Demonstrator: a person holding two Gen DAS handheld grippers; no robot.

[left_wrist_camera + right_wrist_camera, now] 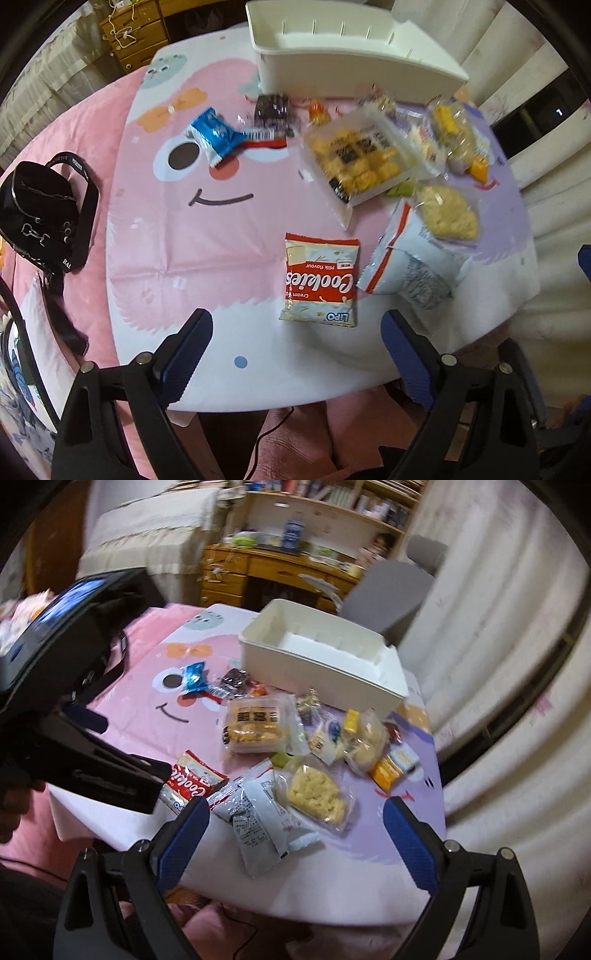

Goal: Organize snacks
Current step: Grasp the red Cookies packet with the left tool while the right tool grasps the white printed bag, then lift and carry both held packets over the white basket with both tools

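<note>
Several snack packs lie on a small table with a pink cartoon cloth. A red and white Cookies bag lies just ahead of my open, empty left gripper. It also shows in the right wrist view. A white and red pouch lies to its right, also seen in the right wrist view. My right gripper is open and empty above that pouch and a clear pack of yellow crackers. An empty white bin stands at the table's far side, also in the right wrist view.
A clear tray of yellow biscuits, a blue wrapper and a dark packet lie mid-table. A black bag lies left on the pink bedding. The left gripper's body fills the right wrist view's left side. A wooden desk stands behind.
</note>
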